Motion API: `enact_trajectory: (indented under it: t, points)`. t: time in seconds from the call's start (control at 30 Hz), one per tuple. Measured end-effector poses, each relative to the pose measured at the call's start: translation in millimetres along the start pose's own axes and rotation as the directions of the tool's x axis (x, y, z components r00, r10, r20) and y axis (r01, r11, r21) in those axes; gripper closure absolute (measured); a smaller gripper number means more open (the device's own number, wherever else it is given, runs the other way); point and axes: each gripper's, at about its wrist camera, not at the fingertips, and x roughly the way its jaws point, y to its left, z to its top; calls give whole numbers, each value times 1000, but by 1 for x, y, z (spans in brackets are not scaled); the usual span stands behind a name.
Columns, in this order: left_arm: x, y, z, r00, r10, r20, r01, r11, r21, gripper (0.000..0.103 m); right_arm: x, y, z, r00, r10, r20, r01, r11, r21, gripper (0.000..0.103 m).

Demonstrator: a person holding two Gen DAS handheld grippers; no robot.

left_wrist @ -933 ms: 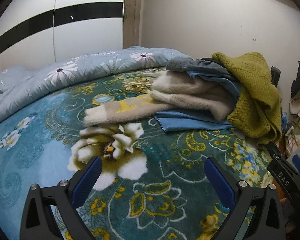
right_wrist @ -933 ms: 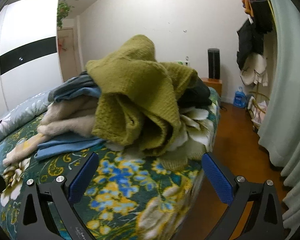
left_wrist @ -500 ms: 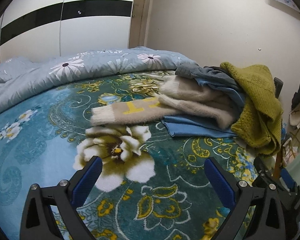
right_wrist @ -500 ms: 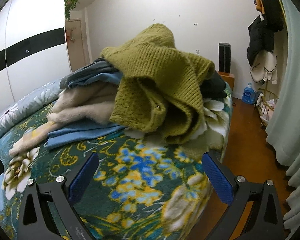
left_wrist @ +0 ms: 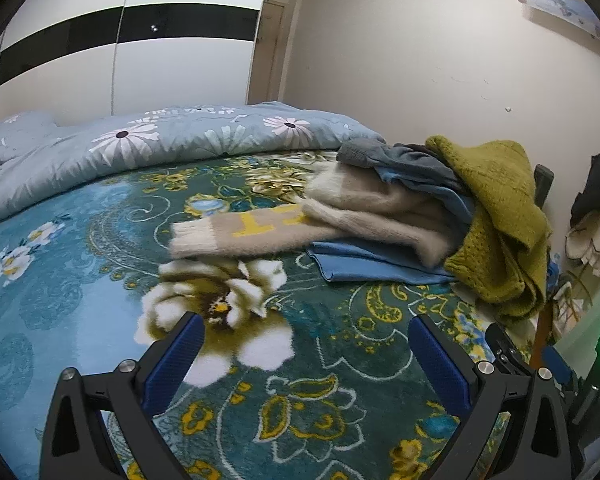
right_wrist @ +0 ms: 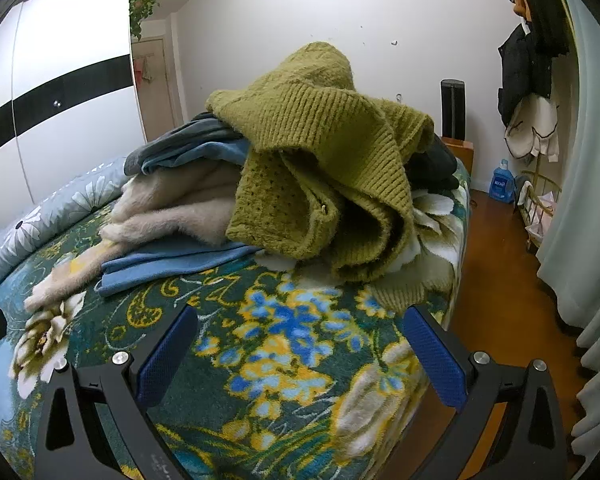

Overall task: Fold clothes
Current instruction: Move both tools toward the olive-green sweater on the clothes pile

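Observation:
A pile of clothes lies on the floral blanket (left_wrist: 100,264) of the bed. An olive knitted sweater (right_wrist: 320,152) (left_wrist: 500,216) sits on top at the bed's right corner. Under it lie a fluffy beige sweater (left_wrist: 340,216) (right_wrist: 180,204) with yellow letters, a blue garment (left_wrist: 372,266) (right_wrist: 168,260) and a grey-blue garment (left_wrist: 404,160) (right_wrist: 180,144). My left gripper (left_wrist: 306,344) is open and empty above the blanket, short of the pile. My right gripper (right_wrist: 300,340) is open and empty, facing the olive sweater.
A blue daisy-print duvet (left_wrist: 160,144) is bunched along the far side of the bed. The bed edge drops to a wooden floor (right_wrist: 500,300) on the right. A curtain (right_wrist: 580,200), hanging coats (right_wrist: 524,80) and a blue bottle (right_wrist: 500,182) stand beyond it.
Both grippers have shifted slightly relative to the pile; the pile now sits further right in both views. Both stay open and empty.

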Motion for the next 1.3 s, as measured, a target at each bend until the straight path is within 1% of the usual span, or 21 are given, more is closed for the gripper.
enact_trajectory:
  t: [0.23, 0.4, 0.73, 0.9, 1.0, 1.13, 1.3]
  points:
    - [0, -8, -2, 1000, -7, -3, 7, 999, 50, 0, 2, 0, -1, 1000, 21, -7, -21, 1000, -5, 0]
    - [-4, -12, -2, 1000, -4, 11, 3, 997, 77, 0, 2, 0, -2, 1000, 28, -6, -28, 1000, -5, 0]
    - [-2, -8, -1, 1000, -4, 4, 4, 999, 52, 0, 1, 5, -3, 999, 47, -7, -47, 999, -20, 0]
    - [-3, -2, 0, 1000, -14, 2, 14, 1000, 17, 0, 3, -1, -3, 998, 53, -16, -53, 999, 4, 0]
    - [-2, 2, 1, 1000, -13, 1, 13, 1000, -1, 0, 2, -3, -2, 998, 63, -8, -63, 998, 19, 0]
    - [-1, 6, 2, 1000, -20, -3, 20, 999, -25, 0, -1, 0, -2, 997, 71, 6, -71, 997, 2, 0]
    - [-1, 4, 1, 1000, -18, -8, 18, 1000, -18, 0, -3, 2, -1, 995, 95, 10, -95, 995, 5, 0]
